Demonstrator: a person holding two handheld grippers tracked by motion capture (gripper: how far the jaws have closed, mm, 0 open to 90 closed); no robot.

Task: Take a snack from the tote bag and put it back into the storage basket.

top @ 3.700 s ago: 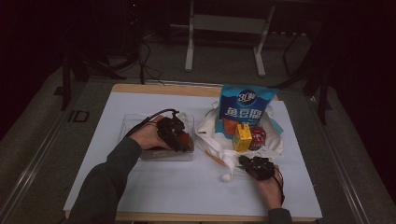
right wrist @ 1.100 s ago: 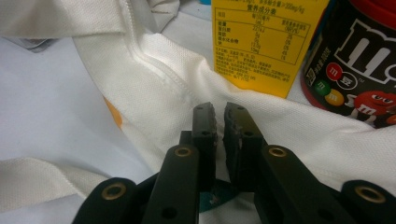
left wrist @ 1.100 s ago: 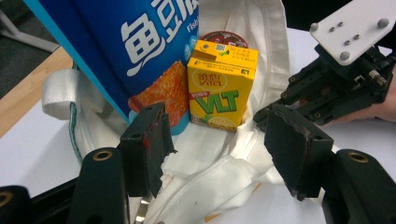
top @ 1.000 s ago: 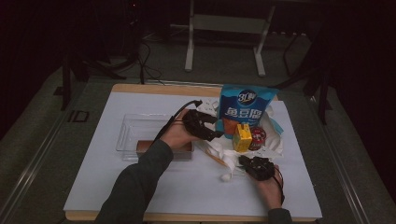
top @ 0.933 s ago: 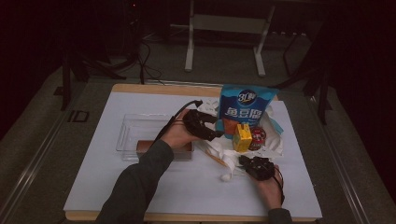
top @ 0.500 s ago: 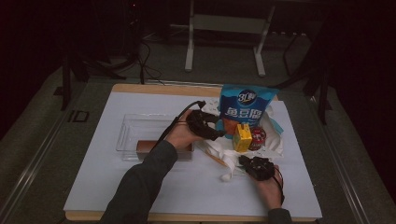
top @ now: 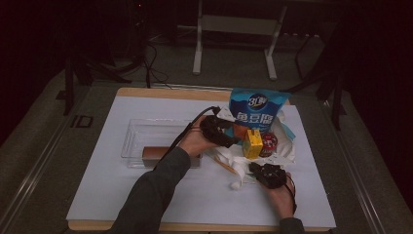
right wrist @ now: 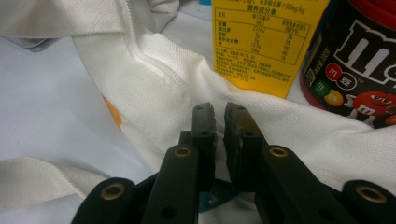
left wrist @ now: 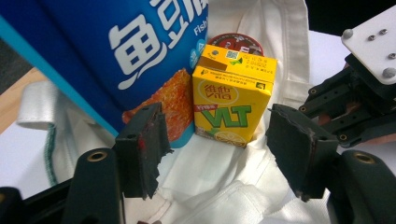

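On the surface (top: 122, 195), the clear tray (top: 141, 141) already held one brown bar (top: 156, 153). The left hand-held gripper (left wrist: 215, 140), jaws apart and just widening, framed the upright yellow drink carton (left wrist: 233, 107) on the white bag (top: 287, 146), ungrasped. The right hand-held gripper (right wrist: 218, 122) was pinched together on the cloth.

The high view is dim and murky, its surroundings nearly black (worst toward twelve o'clock); both gripper views are brighter, evenly lit, with near parts softly blurred.
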